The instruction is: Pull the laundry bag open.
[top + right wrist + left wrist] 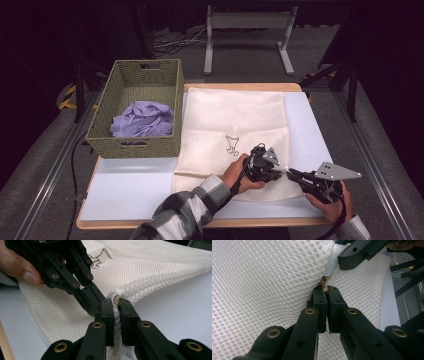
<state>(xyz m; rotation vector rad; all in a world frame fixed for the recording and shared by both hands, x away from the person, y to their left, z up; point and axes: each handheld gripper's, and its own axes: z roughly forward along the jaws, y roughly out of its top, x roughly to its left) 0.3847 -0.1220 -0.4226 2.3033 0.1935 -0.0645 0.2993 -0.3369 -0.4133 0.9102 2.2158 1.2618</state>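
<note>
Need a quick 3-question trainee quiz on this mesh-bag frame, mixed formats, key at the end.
1. True or false: the left claw is shut on a small pull at the corner of the white mesh bag.
2. What lies in the woven basket?
A. purple cloth
B. a second mesh bag
C. tools
3. Fill in: the right claw pinches the bag's ____ mesh at the same corner, near the table's front edge.

Key:
1. true
2. A, the purple cloth
3. white
</note>
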